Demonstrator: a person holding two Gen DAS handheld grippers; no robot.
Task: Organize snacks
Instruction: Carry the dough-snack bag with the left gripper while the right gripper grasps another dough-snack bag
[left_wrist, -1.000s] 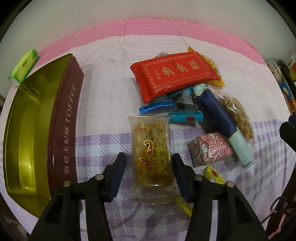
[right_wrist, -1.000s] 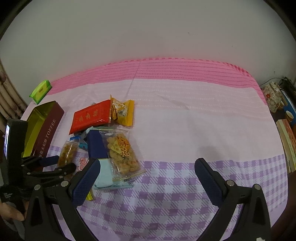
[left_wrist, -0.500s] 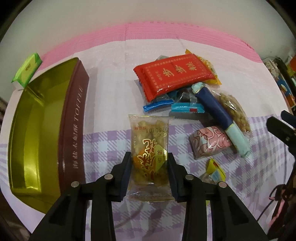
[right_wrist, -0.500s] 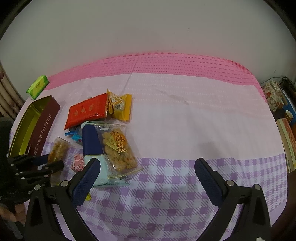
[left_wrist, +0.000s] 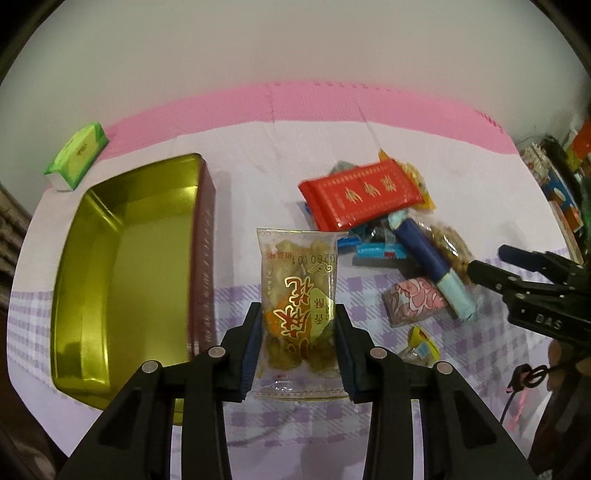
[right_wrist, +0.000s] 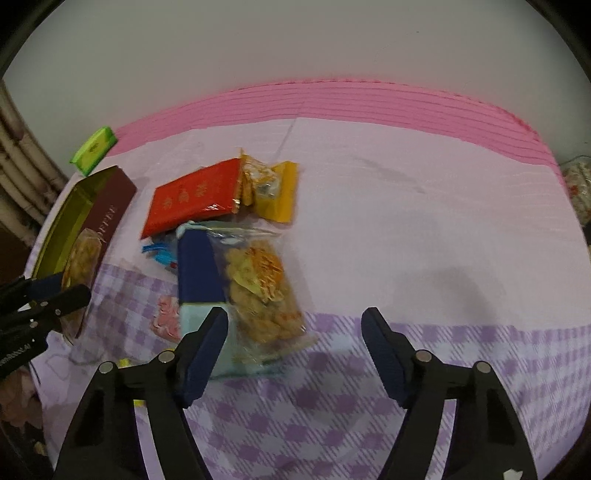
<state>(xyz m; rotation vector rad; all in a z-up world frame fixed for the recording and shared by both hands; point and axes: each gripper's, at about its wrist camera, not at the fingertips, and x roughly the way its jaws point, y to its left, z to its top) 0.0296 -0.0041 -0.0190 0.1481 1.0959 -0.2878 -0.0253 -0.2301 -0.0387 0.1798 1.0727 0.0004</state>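
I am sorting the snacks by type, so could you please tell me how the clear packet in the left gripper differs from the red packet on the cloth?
The clear packet is see-through, showing golden pieces; the red packet is opaque. The clear packet is pinched between the left gripper fingers; the red packet lies on top of other snacks. The clear packet looks narrower than the red packet. Both are sealed and carry gold characters.
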